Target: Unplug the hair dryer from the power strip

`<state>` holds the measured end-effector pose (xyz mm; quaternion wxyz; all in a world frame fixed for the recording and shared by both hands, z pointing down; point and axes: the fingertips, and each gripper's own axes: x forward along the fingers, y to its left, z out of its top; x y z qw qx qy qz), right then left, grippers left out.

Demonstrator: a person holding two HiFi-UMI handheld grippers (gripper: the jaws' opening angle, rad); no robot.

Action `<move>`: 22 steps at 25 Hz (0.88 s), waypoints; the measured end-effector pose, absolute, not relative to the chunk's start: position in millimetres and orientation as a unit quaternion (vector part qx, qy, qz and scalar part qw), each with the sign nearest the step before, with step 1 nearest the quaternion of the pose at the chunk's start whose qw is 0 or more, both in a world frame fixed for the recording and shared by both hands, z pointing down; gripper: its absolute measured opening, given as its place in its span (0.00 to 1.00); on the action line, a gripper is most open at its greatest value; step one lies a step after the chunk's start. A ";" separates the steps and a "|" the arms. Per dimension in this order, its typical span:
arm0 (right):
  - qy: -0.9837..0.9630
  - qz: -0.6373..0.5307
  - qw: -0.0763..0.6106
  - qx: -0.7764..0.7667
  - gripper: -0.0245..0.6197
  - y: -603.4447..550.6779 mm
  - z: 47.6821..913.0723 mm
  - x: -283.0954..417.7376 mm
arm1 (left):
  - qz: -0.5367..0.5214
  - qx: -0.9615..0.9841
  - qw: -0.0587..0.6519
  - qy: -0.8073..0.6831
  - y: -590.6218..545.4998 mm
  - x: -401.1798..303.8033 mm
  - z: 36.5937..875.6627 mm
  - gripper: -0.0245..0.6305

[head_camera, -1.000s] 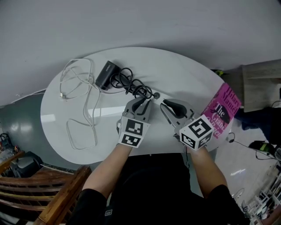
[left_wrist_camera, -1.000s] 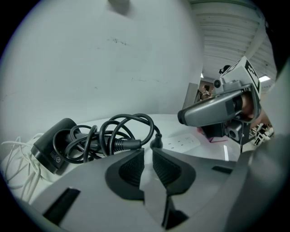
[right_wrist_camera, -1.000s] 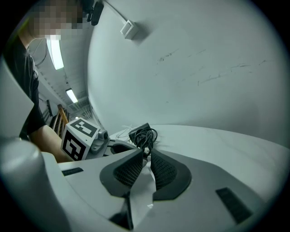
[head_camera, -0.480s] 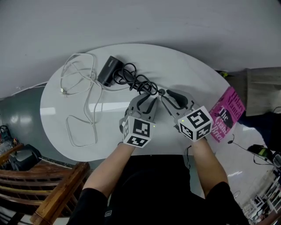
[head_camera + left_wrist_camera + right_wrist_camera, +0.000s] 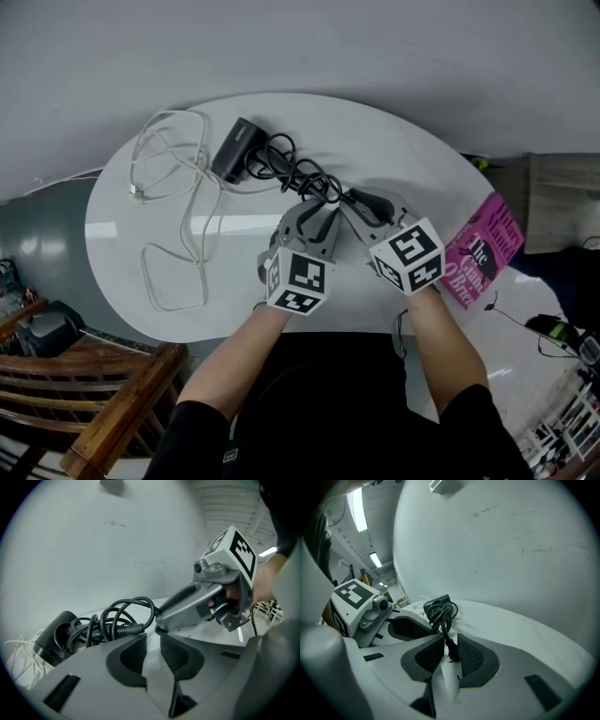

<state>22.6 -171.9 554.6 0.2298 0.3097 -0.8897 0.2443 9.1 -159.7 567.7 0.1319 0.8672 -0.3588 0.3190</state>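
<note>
A black hair dryer (image 5: pixel 234 150) lies at the far side of the white table (image 5: pixel 403 159), and its black cord (image 5: pixel 295 176) coils toward me. The cord ends in a black plug (image 5: pixel 451 649), which sits loose between the pads of my right gripper (image 5: pixel 450 644); that gripper is open. My left gripper (image 5: pixel 314 208) is just left of it. Its jaws have just been opening and now stand open with nothing between them. From the left gripper view the plug (image 5: pixel 129 630) points at the right gripper's tip. No power strip is in view.
A thin white cable (image 5: pixel 173 216) loops over the table's left half. A pink book (image 5: pixel 478 248) overhangs the table's right edge. A wooden chair (image 5: pixel 103 384) stands at the lower left, and a grey wall is behind the table.
My right gripper has moved left and down to the cord's plug end. The left gripper's jaws have spread apart, and it stayed nearly in place.
</note>
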 end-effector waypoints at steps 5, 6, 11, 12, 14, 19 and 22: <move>-0.890 0.233 0.263 0.290 0.17 -161.5 556.1 14.9 | 0.316 0.863 0.147 -0.367 -161.2 3.5 569.4 0.17; -0.890 0.232 0.266 0.287 0.16 -158.6 556.2 12.9 | 0.315 0.861 0.151 -0.369 -161.6 1.7 570.2 0.17; -0.891 0.230 0.276 0.278 0.16 -149.1 557.8 7.3 | 0.321 0.863 0.139 -0.366 -160.7 -1.5 575.1 0.15; -0.891 0.226 0.279 0.276 0.16 -148.9 558.3 6.8 | 0.323 0.864 0.133 -0.363 -160.2 -1.4 575.8 0.15; -0.894 0.217 0.284 0.271 0.16 -149.6 558.8 6.2 | 0.323 0.867 0.124 -0.360 -159.6 -0.9 576.2 0.15; -0.895 0.185 0.309 0.264 0.15 -148.6 557.1 4.7 | 0.309 0.869 0.137 -0.363 -159.8 -1.5 576.5 0.15; -0.895 0.197 0.295 0.271 0.15 -148.0 556.2 4.9 | 0.290 0.870 0.163 -0.363 -159.7 -2.4 575.8 0.17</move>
